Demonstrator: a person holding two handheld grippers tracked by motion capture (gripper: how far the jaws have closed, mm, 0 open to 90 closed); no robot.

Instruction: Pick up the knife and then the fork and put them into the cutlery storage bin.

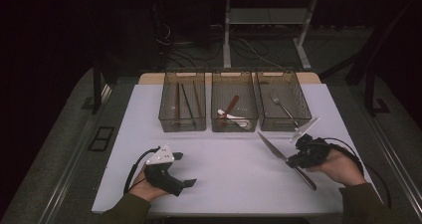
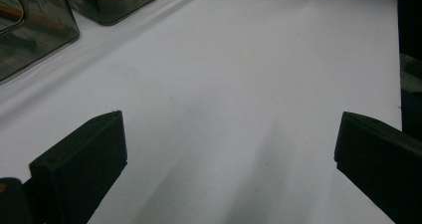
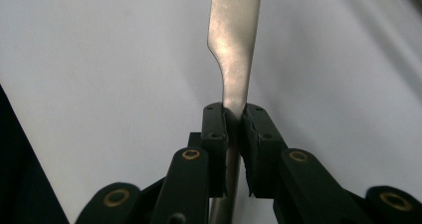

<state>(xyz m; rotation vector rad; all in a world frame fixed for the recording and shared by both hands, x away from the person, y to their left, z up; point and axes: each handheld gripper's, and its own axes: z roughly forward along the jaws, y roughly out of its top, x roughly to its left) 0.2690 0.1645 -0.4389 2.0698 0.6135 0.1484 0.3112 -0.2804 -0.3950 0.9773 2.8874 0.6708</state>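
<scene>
- Right gripper (image 1: 291,160), near the right edge of the tabletop (image 1: 224,169): jaws pinched tight on a table knife (image 1: 278,152). No earlier look to compare.
- In the right gripper view the black pads (image 3: 214,127) clamp the knife (image 3: 234,50) at its narrow neck, where blade meets handle. Blade is plain, dull-polished metal, flat, widening past the grip.
- In the high view the knife runs diagonally: tip points toward the middle of the tabletop, handle end trails toward the near right corner. Whether it rests on the surface or is lifted off it, cannot tell.
- Left gripper (image 1: 188,182), close to the near left corner: jaws stand wide apart, nothing between them. The left gripper view shows two blocky matte black pads (image 2: 82,159) with bare white surface between.
- Tabletop covering: smooth, white, faintly creased.
- Bins: three, rectangular, smoky translucent plastic, in a row along the far edge.
- Left bin (image 1: 182,122): several long thin dark sticks, count unclear.
- Middle bin (image 1: 234,124): one reddish-brown utensil and one white utensil, crossing each other.
- Right bin (image 1: 291,124): one metal fork (image 1: 283,108), lying diagonally.
- Each gripper: black body, trailing cable; a pale three-cornered plate tops each.
- Hands: two, sleeves dark olive cloth.
</scene>
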